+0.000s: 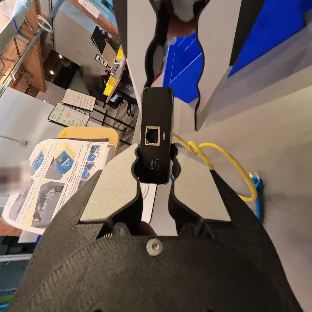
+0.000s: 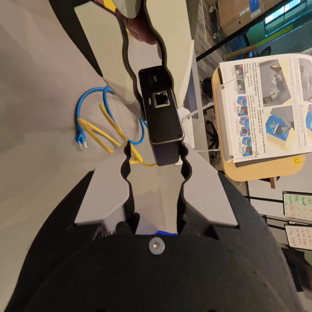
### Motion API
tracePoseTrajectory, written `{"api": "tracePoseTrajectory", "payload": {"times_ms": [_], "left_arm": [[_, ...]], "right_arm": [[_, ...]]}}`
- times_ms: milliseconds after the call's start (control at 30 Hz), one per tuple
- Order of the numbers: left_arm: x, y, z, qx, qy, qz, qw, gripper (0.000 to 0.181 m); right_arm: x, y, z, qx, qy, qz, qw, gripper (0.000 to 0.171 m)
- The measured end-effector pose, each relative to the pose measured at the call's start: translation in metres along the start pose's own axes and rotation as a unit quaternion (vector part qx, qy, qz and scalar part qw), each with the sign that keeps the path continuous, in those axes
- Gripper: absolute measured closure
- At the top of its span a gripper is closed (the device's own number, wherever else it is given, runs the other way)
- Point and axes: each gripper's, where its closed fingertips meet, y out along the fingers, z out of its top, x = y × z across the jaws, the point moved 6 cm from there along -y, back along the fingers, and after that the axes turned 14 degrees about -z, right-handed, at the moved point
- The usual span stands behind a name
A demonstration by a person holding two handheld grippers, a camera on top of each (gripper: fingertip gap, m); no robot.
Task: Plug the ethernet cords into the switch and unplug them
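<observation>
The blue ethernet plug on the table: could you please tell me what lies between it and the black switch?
In the right wrist view, loops of the yellow ethernet cord and the blue cord lie between the blue plug and the black switch.

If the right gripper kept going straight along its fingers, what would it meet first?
The black switch, whose near end already sits at the open right gripper fingertips. The left gripper holds its far end. Depth is somewhat uncertain.
</observation>
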Motion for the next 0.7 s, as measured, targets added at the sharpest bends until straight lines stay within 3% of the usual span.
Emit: {"api": "tracePoseTrajectory", "payload": {"times_ms": [67, 133, 267, 433, 500, 700], "left_arm": [[0.001, -0.003, 0.004, 0.02, 0.005, -0.008, 1.0, 0.148], [0.004, -0.004, 0.008, 0.037, 0.009, -0.016, 0.999, 0.148], [0.003, -0.001, 0.005, 0.043, -0.008, -0.021, 0.999, 0.147], [0.002, 0.003, -0.014, -0.017, -0.028, -0.039, 0.999, 0.141], [-0.004, -0.001, -0.021, -0.032, -0.045, -0.04, 0.998, 0.133], [-0.027, -0.024, -0.033, -0.048, -0.058, -0.006, 0.997, 0.136]], "right_arm": [[-0.001, 0.001, 0.0, 0.016, 0.0, -0.004, 1.0, 0.117], [0.002, 0.0, 0.004, 0.031, -0.005, -0.024, 0.999, 0.139], [0.002, 0.001, 0.004, 0.017, -0.011, -0.022, 1.0, 0.14], [-0.004, 0.016, -0.004, -0.044, -0.026, -0.037, 0.998, 0.141], [-0.005, 0.023, -0.009, -0.068, -0.023, -0.049, 0.996, 0.141], [-0.026, 0.043, -0.024, -0.137, -0.065, -0.092, 0.984, 0.141]]}}
